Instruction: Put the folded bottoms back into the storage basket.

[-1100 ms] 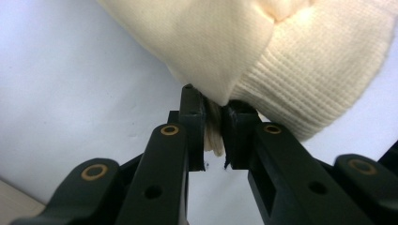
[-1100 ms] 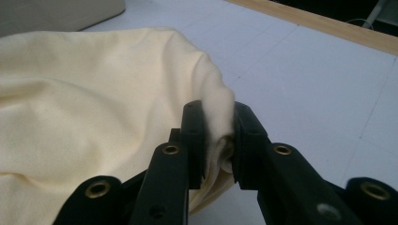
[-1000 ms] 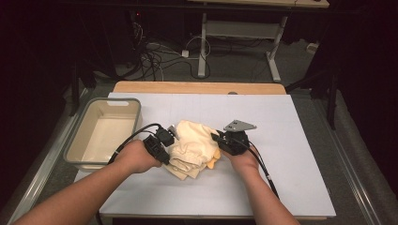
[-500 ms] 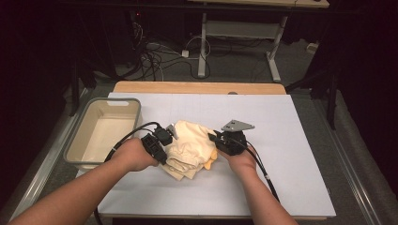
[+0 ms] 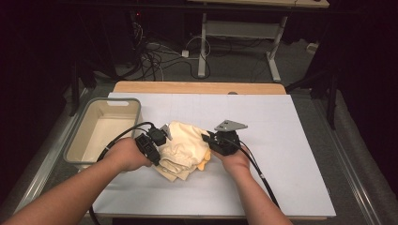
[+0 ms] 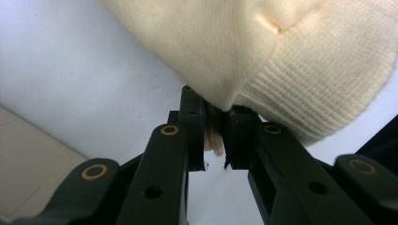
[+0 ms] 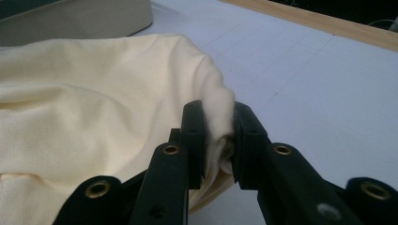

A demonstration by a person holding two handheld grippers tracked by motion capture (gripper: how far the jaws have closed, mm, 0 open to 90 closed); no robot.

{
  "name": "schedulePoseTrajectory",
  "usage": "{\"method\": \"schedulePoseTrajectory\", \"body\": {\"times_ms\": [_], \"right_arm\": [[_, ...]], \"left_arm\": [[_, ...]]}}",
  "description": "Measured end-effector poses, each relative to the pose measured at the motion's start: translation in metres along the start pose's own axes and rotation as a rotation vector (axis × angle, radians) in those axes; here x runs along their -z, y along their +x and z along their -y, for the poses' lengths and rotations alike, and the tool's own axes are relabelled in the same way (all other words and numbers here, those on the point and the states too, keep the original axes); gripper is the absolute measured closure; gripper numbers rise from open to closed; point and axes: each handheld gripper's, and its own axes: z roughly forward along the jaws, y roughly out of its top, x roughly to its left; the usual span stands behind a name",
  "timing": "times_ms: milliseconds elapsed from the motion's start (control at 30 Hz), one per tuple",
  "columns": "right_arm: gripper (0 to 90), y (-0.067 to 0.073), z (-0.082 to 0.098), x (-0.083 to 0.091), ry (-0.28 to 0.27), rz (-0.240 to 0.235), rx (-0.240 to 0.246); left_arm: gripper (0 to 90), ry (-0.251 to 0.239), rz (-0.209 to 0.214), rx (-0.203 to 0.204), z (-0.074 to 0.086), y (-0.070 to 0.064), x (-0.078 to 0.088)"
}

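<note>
My left gripper point(image 6: 213, 133) has its two black jaws pressed together on a fold of the cream garment point(image 6: 263, 51); in the left gripper view a thin wad of cloth is squeezed between the pads, right where the plain fabric meets a ribbed knit band point(image 6: 324, 79). From above, this left gripper point(image 5: 157, 143) sits at the left edge of the garment point(image 5: 183, 147), with my left hand point(image 5: 123, 154) around its body and its cable looping back toward me.

My right gripper point(image 7: 218, 140) is also clamped on the same cloth point(image 7: 94, 108): a rounded fold goes down between its jaws and bulges a little over the tips. In the high view the right gripper point(image 5: 210, 140) is at the right edge of the garment, my right hand point(image 5: 233, 159) behind it, and the grey three-cornered plate point(image 5: 230, 125) stands on top (it tilts a little away from me).

The garment lies bunched in a heap between the two grippers, on the white table cover point(image 5: 291, 154), a bit left of the middle. A darker yellow part point(image 5: 202, 165) shows at its lower right edge. A beige bin point(image 5: 104, 129) stands on the left side of the table, near the left gripper but not touching the cloth. Beyond the cover I see the wooden table edge point(image 5: 197, 87).
</note>
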Motion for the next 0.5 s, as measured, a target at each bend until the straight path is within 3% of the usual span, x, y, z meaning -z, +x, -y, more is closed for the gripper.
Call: {"method": "schedulePoseTrajectory", "body": {"times_ms": [500], "right_arm": [[79.2, 0.0047, 0.0017, -0.0073, 0.02, -0.007, 0.002]], "left_arm": [[78.6, 0.038, -0.011, -0.011, -0.0001, 0.0006, -0.0038]]}}
